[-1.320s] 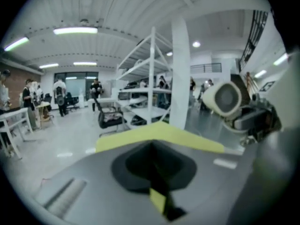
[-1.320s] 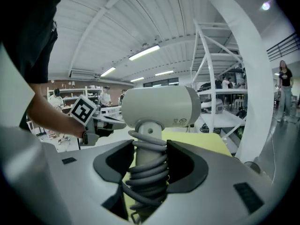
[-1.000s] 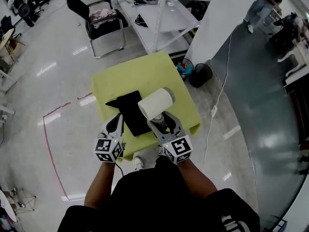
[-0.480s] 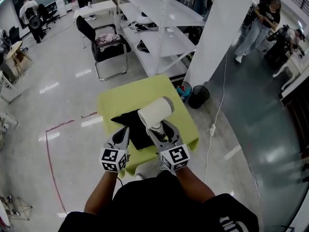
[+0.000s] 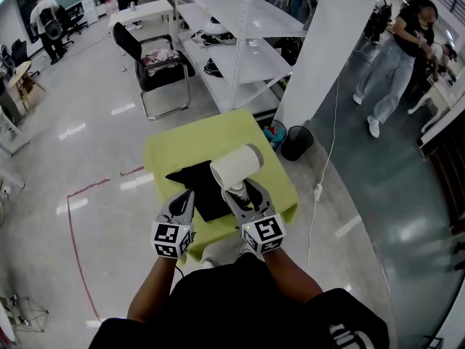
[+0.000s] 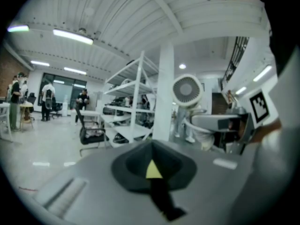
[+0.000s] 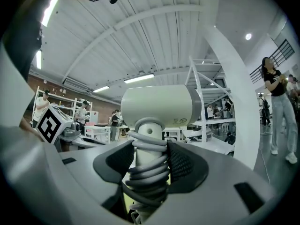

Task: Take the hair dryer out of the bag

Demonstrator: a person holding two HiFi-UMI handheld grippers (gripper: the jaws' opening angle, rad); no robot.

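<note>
A black bag (image 5: 203, 184) lies on the yellow-green table (image 5: 189, 140). The white hair dryer (image 5: 236, 166) stands above the bag's right side, barrel across and outside the bag. My right gripper (image 5: 236, 189) is shut on its handle. In the right gripper view the dryer (image 7: 157, 106) fills the middle, and the pads (image 7: 185, 161) clamp the handle with its grey cord (image 7: 146, 170) wound round it. My left gripper (image 5: 187, 195) sits at the bag's near left edge. It is shut, and in the left gripper view (image 6: 152, 170) a dark strip of the bag's cloth (image 6: 161, 198) is pinched between the jaws.
A white pillar (image 5: 327, 42) and a metal shelf rack (image 5: 240, 35) stand behind the table. A black chair (image 5: 156, 49) is at the back left, a black bin (image 5: 294, 142) by the table's far right corner. A person (image 5: 396, 57) walks at the right.
Both grippers have risen a little, and the dryer has come up with the right one. The bag stays on the table. The person at the right has walked closer.
</note>
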